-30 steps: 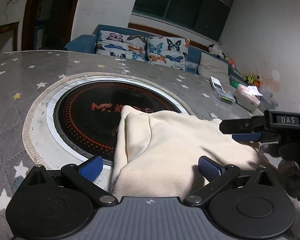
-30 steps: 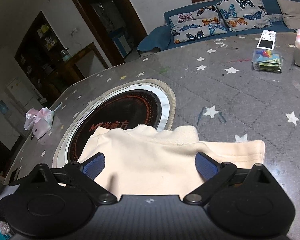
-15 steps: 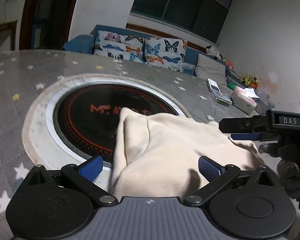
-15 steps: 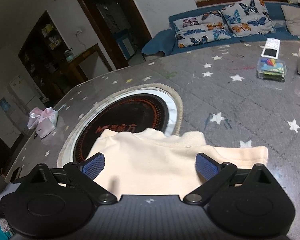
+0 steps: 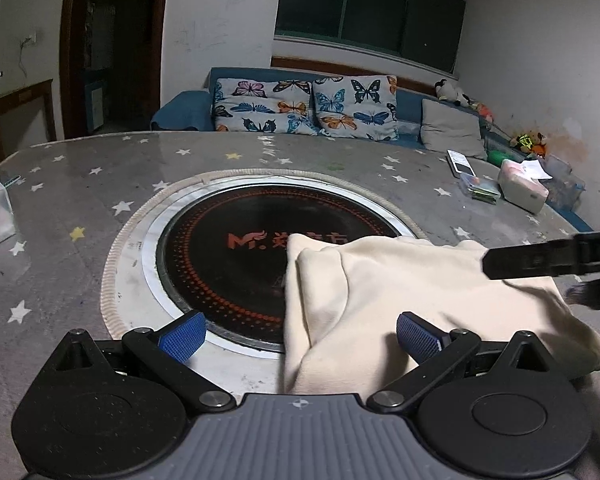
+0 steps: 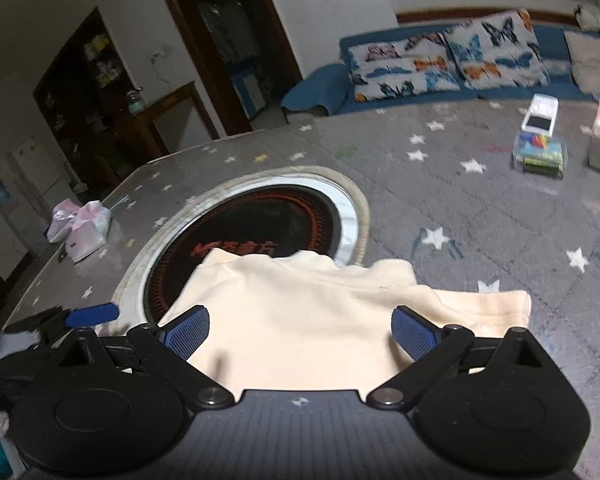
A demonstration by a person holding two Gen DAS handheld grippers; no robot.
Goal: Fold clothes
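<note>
Both your tongs stand wide apart w/ nothing between the pads: left gripper (image 5: 298, 334) and right gripper (image 6: 300, 332) hover at the near edge of the cream garment (image 5: 400, 292). It lies in layers, partly over the black round hob (image 5: 236, 256) — far corner on the logo. Soft, light, limp cloth; prob. pinch at a hem corner, both layers.

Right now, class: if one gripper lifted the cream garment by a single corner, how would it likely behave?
The cream garment would probably droop rather than hold shape: it lies in soft folds and rounded creases. Its layers look merely stacked, so lifting one corner may undo the fold. On the glossy table it likely slides or bunches when pushed.
</note>
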